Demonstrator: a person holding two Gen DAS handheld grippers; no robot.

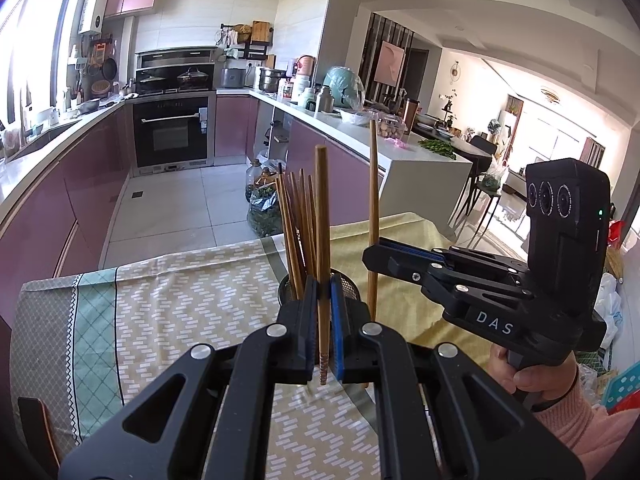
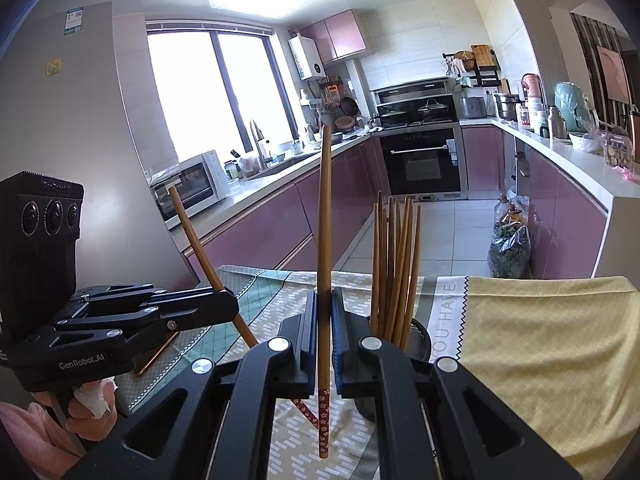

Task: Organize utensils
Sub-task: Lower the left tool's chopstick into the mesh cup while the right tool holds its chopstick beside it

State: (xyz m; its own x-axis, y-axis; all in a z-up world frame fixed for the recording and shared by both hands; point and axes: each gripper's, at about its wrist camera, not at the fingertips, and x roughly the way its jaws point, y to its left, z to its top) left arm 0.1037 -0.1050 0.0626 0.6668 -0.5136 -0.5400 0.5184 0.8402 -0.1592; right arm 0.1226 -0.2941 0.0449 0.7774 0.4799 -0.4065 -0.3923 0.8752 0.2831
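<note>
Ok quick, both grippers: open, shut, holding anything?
Left gripper: shut on a wooden chopstick, held upright.
Right gripper: shut on a second chopstick, also upright, beside the holder of chopsticks.

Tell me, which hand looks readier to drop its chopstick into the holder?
Probably the right. The right gripper grips the upright chopstick close beside the mesh holder; the left gripper grips the leaning chopstick farther from it.
</note>
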